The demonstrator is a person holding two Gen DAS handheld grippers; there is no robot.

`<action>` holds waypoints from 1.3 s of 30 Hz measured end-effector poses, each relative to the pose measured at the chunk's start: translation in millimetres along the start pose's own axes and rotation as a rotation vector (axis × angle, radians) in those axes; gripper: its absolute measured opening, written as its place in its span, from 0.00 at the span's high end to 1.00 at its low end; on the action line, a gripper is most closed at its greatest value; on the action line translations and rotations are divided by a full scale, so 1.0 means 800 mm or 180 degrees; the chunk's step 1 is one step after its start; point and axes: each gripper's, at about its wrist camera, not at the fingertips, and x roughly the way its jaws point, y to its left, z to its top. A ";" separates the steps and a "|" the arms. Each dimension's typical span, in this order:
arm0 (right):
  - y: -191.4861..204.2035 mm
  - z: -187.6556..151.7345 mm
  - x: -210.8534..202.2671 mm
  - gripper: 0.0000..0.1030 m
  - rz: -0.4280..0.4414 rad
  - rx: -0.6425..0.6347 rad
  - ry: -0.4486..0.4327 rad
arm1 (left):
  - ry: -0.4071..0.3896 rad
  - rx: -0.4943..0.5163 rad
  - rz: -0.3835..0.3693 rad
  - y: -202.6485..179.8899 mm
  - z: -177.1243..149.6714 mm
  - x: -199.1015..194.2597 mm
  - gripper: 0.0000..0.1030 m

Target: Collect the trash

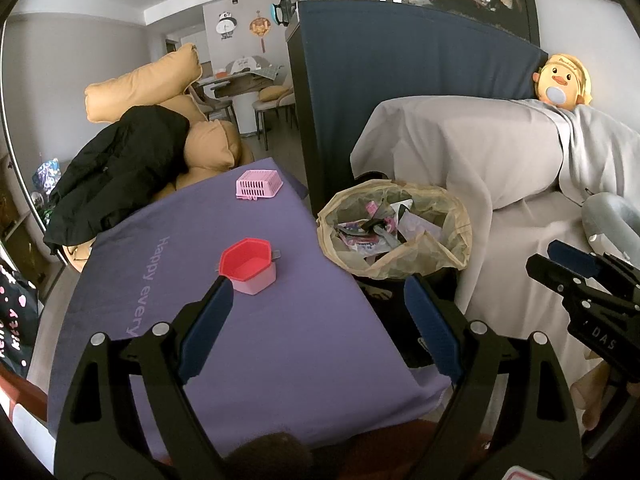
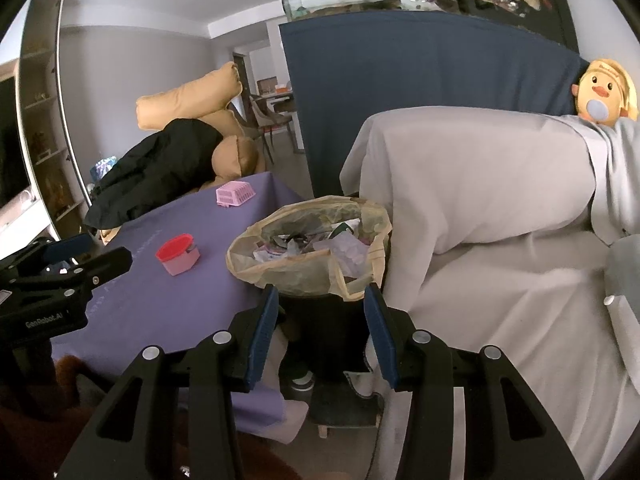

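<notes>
A black trash bin lined with a yellowish bag (image 1: 394,232) (image 2: 310,246) stands on the floor between the purple-covered table and the sofa. Crumpled wrappers and paper (image 1: 374,230) (image 2: 316,242) fill it. My left gripper (image 1: 318,300) hovers open above the table's near corner, with nothing between its blue pads. My right gripper (image 2: 320,304) is open and empty too, held just in front of the bin. Each gripper shows at the edge of the other's view: the right gripper (image 1: 576,276) beside the sofa, the left gripper (image 2: 80,260) over the table.
On the purple tablecloth (image 1: 280,340) (image 2: 160,300) sit a pink cup with a red rim (image 1: 249,265) (image 2: 177,258) and a pink slotted basket (image 1: 259,184) (image 2: 235,193). A sofa under a grey sheet (image 1: 472,168) (image 2: 480,184) flanks the bin. Tan cushions with a black jacket (image 1: 120,168) lie beyond the table.
</notes>
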 end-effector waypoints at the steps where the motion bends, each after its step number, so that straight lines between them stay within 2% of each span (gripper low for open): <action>1: 0.000 0.000 0.000 0.59 0.0001 0.0001 -0.0003 | 0.0002 0.0001 0.0001 0.000 0.000 0.000 0.19; 39: 0.003 0.001 0.000 0.59 0.0020 -0.0066 0.0025 | 0.0020 -0.0023 -0.0003 0.005 -0.004 -0.001 0.19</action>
